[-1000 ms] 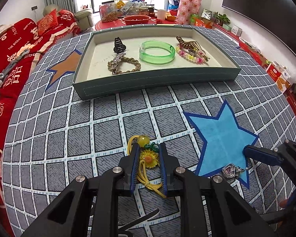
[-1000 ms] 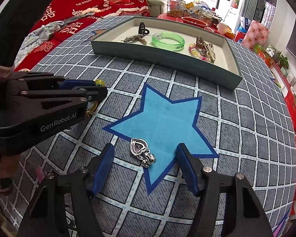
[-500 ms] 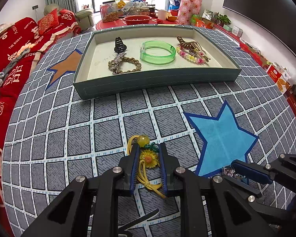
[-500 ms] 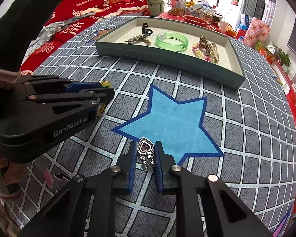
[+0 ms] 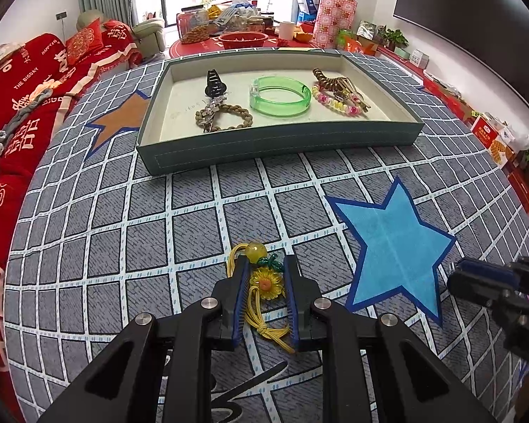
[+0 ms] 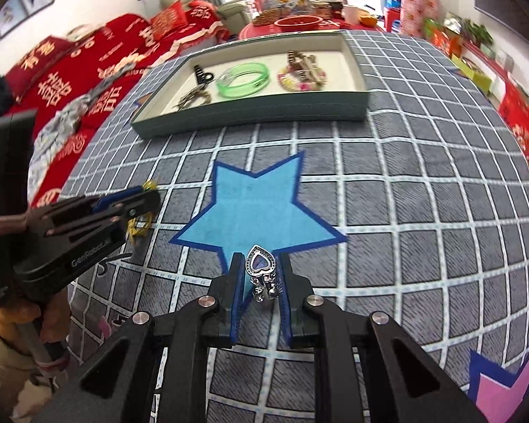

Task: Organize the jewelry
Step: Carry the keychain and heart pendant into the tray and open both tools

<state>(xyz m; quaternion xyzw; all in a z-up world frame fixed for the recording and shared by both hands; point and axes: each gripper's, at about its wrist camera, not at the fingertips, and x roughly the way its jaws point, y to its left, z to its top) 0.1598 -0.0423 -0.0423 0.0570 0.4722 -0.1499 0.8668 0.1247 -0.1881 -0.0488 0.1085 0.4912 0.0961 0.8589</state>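
My left gripper [image 5: 264,275] is shut on a yellow sunflower charm [image 5: 265,283] with a yellow bead and cord, low over the grey checked cloth. My right gripper [image 6: 261,269] is shut on a silver heart pendant [image 6: 261,264] with a purple stone and holds it raised above the blue star [image 6: 257,204]. The right gripper also shows in the left wrist view [image 5: 483,282], and the left gripper in the right wrist view [image 6: 137,204]. The grey-green tray [image 5: 278,146] at the far side holds a black clip, a braided bracelet, a green bangle [image 5: 280,96] and a beaded bracelet.
An orange star patch [image 5: 120,120] lies left of the tray. A red sofa [image 5: 14,98] runs along the left. A cluttered red table [image 5: 243,31] stands behind the tray. Boxes and plants line the right wall. A pink star [image 6: 508,391] is at the near right.
My right gripper has lifted the heart pendant off the cloth and turned its view toward the tray. My left gripper stays shut on the sunflower charm in the same spot.
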